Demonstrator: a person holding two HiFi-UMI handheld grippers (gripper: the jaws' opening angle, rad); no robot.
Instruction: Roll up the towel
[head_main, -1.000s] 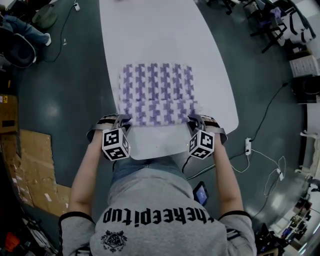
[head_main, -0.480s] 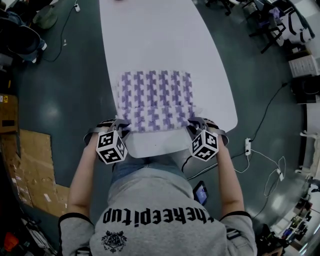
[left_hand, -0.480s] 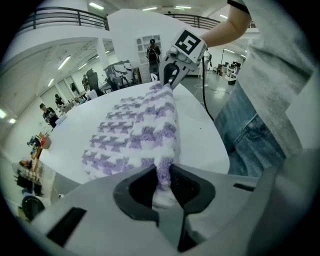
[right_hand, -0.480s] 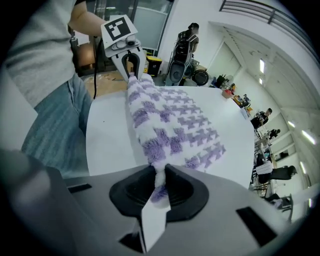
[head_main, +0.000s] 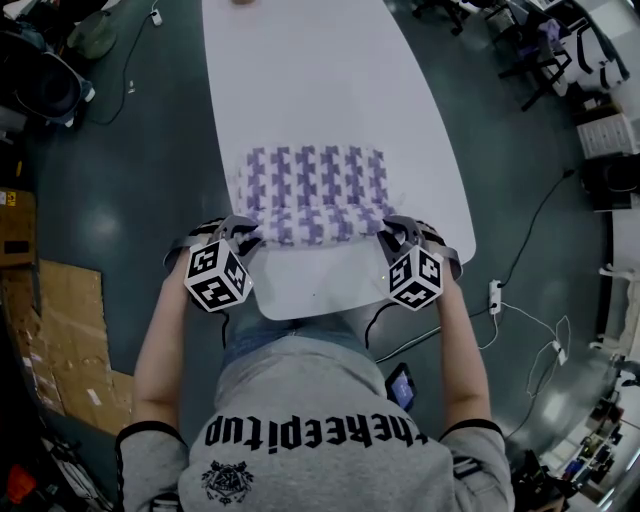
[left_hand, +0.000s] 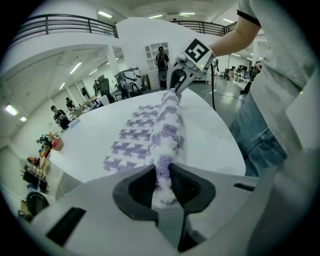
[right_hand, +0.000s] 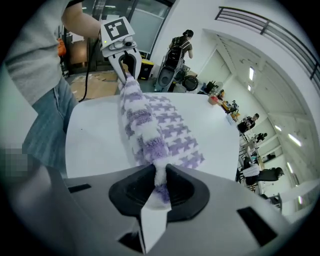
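The white table (head_main: 300, 80) carries the purple-and-white towel (head_main: 315, 175), which lies flat with its near edge rolled into a thick ridge. The left gripper (head_main: 243, 238) and right gripper (head_main: 390, 236) each pinch one end of that roll, and their jaws are opening with the cloth between them.

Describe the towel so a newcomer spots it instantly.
Find the long white table on the dark floor. On its near end lies the towel: the only cloth there, white with purple houndstooth, near edge rolled.
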